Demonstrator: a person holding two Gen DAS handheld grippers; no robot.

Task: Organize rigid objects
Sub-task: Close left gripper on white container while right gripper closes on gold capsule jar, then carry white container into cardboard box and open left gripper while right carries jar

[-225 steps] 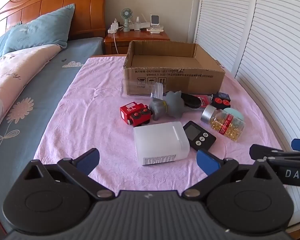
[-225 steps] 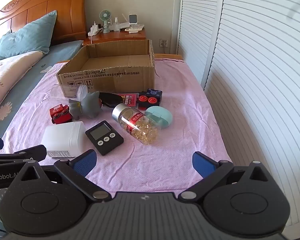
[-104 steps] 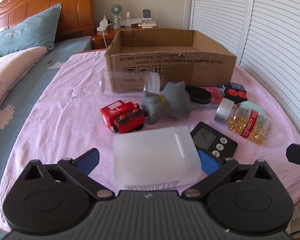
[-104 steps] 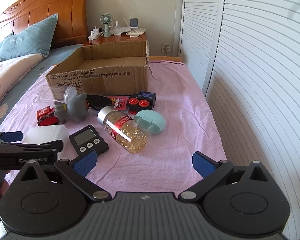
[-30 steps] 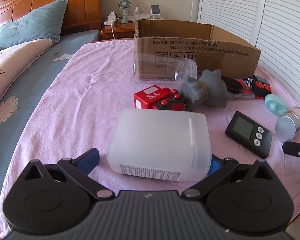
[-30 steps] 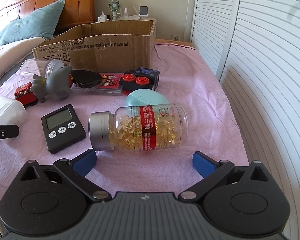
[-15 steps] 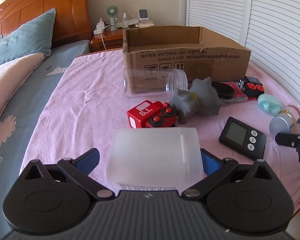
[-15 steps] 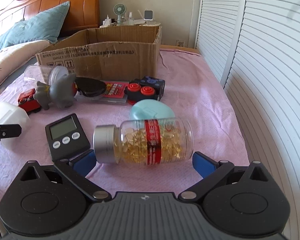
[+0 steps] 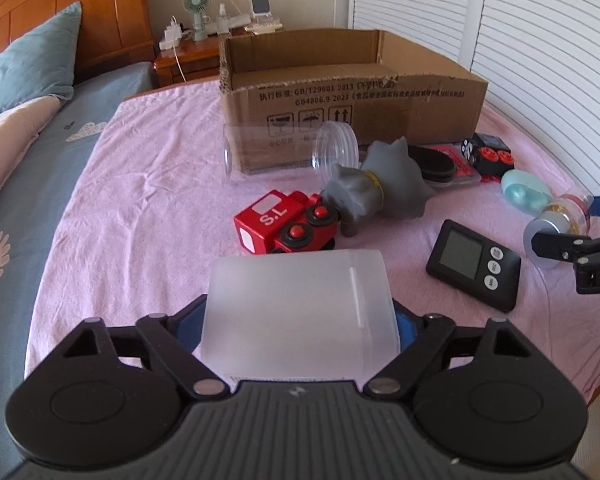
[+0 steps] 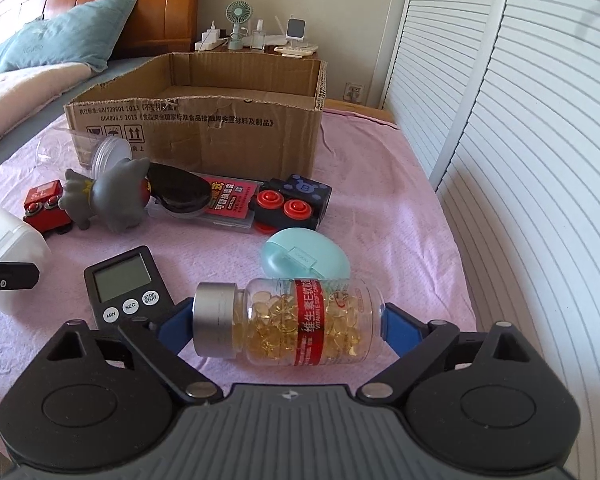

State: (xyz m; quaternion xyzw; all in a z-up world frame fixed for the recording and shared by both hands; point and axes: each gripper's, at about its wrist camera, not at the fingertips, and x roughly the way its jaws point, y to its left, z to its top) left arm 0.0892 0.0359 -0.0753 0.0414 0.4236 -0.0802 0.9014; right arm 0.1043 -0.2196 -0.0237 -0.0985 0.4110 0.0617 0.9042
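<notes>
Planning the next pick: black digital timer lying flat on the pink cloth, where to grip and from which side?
Take the black timer across its two long edges, coming down from above. It lies flat and thin, screen up, so only the side edges offer opposing faces. Grip nearer the screen end; the capsule bottle lies close by the button end.

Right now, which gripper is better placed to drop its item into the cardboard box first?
Probably left. The left gripper has just closed on the frosted white container, facing the cardboard box. The right gripper brackets the capsule bottle endwise, contact unclear.
</notes>
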